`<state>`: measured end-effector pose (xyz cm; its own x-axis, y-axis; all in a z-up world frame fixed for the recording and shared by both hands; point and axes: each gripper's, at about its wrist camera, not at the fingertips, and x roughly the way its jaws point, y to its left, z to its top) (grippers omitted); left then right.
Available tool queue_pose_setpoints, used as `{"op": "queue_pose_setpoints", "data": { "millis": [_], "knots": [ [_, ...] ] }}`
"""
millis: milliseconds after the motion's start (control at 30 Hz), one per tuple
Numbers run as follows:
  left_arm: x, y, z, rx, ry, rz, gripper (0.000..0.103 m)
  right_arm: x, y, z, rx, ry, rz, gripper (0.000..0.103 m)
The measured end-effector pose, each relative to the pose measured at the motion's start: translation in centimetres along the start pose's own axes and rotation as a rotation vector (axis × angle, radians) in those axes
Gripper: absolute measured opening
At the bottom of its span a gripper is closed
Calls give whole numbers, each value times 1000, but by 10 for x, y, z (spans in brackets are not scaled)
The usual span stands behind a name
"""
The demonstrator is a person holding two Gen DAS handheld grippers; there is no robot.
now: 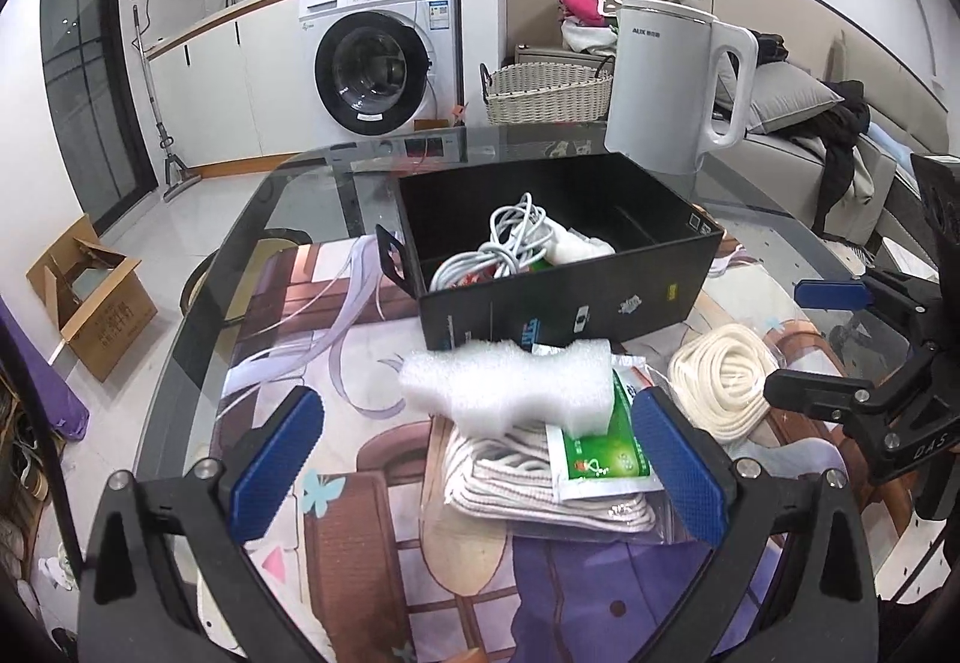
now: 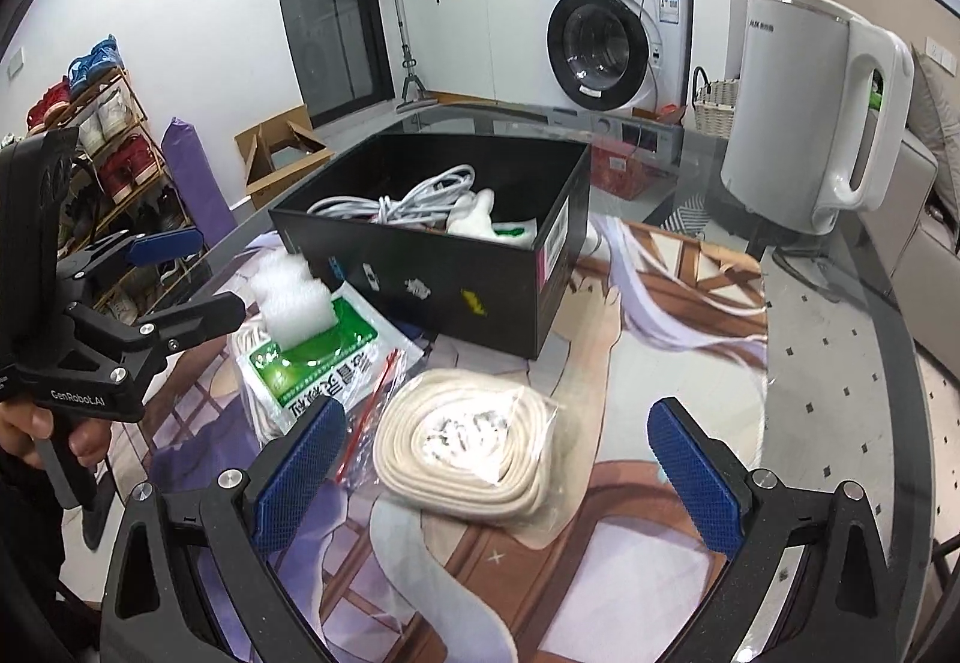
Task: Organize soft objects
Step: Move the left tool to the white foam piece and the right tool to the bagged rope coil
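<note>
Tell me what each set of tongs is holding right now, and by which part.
Nothing. The left tongs stand open around the white foam piece without touching it; the right tongs stand open over the bagged cream rope coil.

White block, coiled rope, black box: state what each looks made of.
White block: seemingly expanded packing foam, matte, with a pebbly, frothy surface and ragged edges. Coiled rope: likely cotton or similar fibre, cream and dull, in smooth rounded strands, inside a clear glossy plastic bag. Black box: probably printed cardboard, matte, with thin straight walls.
</note>
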<state>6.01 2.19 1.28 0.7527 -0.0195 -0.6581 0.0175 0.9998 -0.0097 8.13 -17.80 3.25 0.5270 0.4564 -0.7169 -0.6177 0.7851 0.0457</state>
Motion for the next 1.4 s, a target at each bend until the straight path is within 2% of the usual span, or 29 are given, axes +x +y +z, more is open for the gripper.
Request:
{"op": "queue_pose_setpoints", "data": {
  "millis": [533, 900, 1233, 1400],
  "knots": [
    [6, 4, -4, -2, 23, 0, 103, 36, 21, -11, -76, 136, 2, 102],
    [13, 6, -4, 0, 36, 0, 103, 56, 30, -3, -138, 173, -12, 102],
    [18, 7, -2, 3, 42, -3, 103, 63, 25, 1, -156, 185, 24, 102],
    [21, 6, 0, 9, 46, -5, 103, 58, 25, 0, -160, 168, 28, 88]
  ]
}}
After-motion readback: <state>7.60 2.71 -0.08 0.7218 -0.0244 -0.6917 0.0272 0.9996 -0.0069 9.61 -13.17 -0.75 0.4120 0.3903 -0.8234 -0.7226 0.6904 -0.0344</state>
